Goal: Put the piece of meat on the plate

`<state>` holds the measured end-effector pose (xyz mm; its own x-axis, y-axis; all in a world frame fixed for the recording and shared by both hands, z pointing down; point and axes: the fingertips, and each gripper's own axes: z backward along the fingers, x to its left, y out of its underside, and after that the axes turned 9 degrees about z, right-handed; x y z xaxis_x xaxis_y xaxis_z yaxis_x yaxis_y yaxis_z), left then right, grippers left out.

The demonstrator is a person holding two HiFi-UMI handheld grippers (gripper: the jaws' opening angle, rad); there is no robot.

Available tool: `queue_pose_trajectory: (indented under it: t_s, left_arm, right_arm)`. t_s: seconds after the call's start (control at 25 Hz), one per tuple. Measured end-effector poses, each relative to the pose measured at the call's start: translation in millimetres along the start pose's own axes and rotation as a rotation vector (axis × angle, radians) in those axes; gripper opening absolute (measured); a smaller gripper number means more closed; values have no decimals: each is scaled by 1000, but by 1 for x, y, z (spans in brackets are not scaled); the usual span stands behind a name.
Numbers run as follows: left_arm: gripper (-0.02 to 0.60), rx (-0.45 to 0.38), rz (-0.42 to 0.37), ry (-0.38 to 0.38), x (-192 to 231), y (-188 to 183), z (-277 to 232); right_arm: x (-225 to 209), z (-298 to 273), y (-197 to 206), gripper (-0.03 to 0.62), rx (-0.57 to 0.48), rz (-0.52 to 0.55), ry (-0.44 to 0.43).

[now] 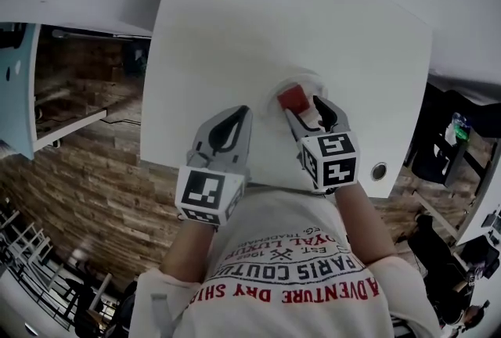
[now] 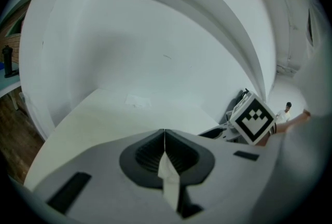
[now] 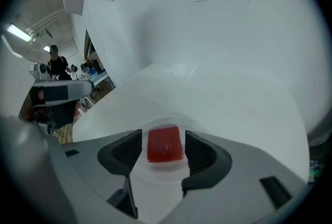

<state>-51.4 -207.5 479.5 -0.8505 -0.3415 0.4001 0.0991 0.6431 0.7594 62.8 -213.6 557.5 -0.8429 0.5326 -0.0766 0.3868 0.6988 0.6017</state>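
Observation:
A red block of meat [image 1: 294,99] [image 3: 165,144] lies flat on a white plate [image 1: 316,83] [image 3: 155,175] near the front edge of the white table [image 1: 235,31]. My right gripper [image 1: 302,106] [image 3: 163,137] is open, its jaws standing either side of the meat with a small gap on each side. My left gripper [image 1: 243,111] [image 2: 164,133] is shut with nothing in it, over bare table left of the plate. The right gripper's marker cube [image 2: 252,118] shows in the left gripper view.
The table's front edge runs just under both grippers, with a round cable hole [image 1: 379,170] at its front right corner. Wooden floor [image 1: 86,195] lies to the left below the table. A white wall rises behind the table.

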Motion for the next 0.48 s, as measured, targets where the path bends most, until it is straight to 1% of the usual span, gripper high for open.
queue_pose_trajectory:
  t_s: [0.04, 0.16, 0.28, 0.36, 0.48]
  left_arm:
    - [8, -7, -1, 9, -5, -3, 2]
    - [8, -24, -21, 36, -19, -11, 9]
    - [8, -51, -60, 63, -32, -25, 16]
    - [8, -76, -91, 79, -40, -38, 21]
    - [8, -126, -146, 89, -49, -61, 28]
  right_arm:
    - [-1, 7, -4, 257, -18, -13, 8]
    - [-9, 30, -16, 172, -95, -33, 76]
    - [-15, 56, -33, 42, -196, -56, 145]
    - [-14, 74, -44, 20, -258, -72, 155]
    - [-13, 101, -63, 12, -348, -85, 158]
